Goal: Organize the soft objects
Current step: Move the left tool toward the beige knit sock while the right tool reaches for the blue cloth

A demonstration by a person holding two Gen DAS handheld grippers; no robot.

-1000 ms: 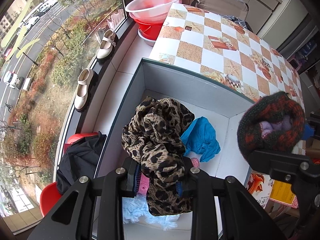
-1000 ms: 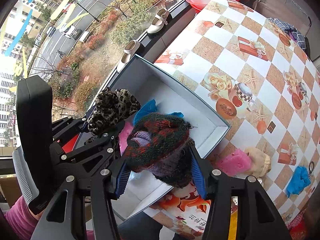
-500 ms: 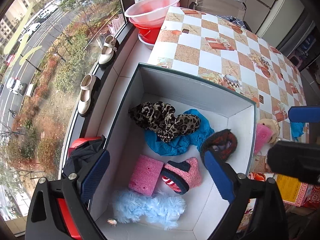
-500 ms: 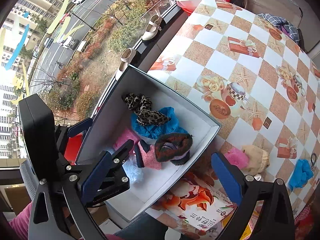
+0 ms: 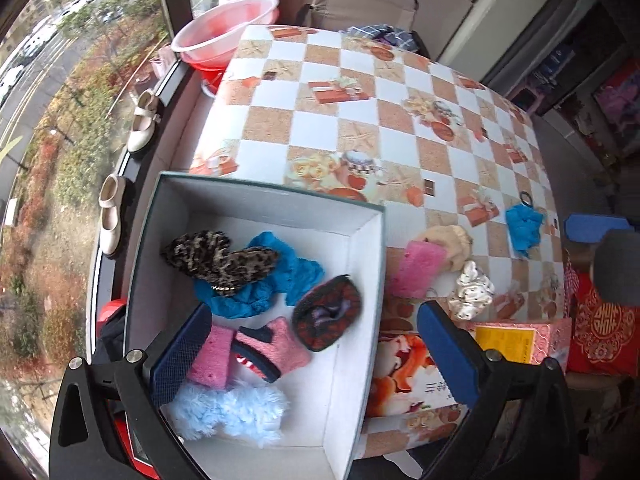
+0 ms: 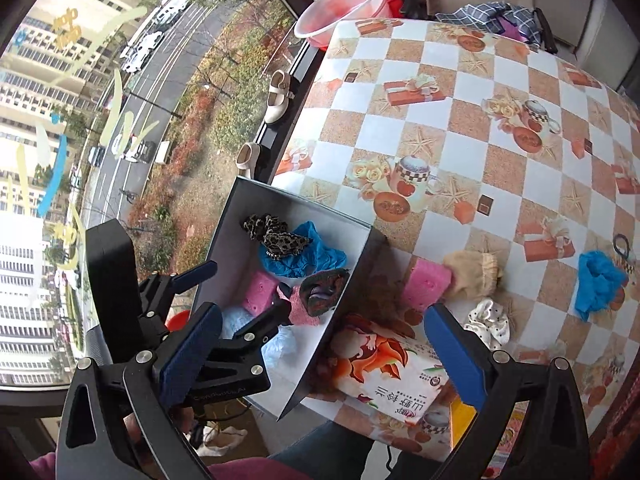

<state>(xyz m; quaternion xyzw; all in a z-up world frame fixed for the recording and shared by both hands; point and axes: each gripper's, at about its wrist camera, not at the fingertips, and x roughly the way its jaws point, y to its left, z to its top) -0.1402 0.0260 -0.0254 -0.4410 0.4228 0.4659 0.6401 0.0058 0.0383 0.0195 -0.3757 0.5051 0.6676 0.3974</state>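
White card lined the open box (image 5: 360,264), which sat at the table's (image 5: 320,136) near corner beside the window sill, its right wall close against a printed carton (image 6: 384,372) bearing Chinese characters I could not read with confidence. Beyond the box the checkered tablecloth lay mostly bare, giving free room toward the far side. Inside the box were a leopard-print scrunchie (image 5: 220,258) on a blue cloth (image 5: 280,276), a dark red-and-black knitted piece (image 5: 326,312), a pink slipper sock (image 5: 272,350), a pink sponge (image 5: 210,356) and a pale blue fluffy piece (image 5: 236,410). Outside, just right of the box, lay a second pink sponge (image 5: 418,270) touching a beige soft item (image 5: 450,246), a white spotted scrunchie (image 5: 470,290), and farther off another blue cloth (image 5: 522,226). The left gripper (image 5: 312,354) hung over the box's right wall with its jaws spread wide and nothing between them; the right gripper (image 6: 320,354) was likewise wide apart and empty above the carton.
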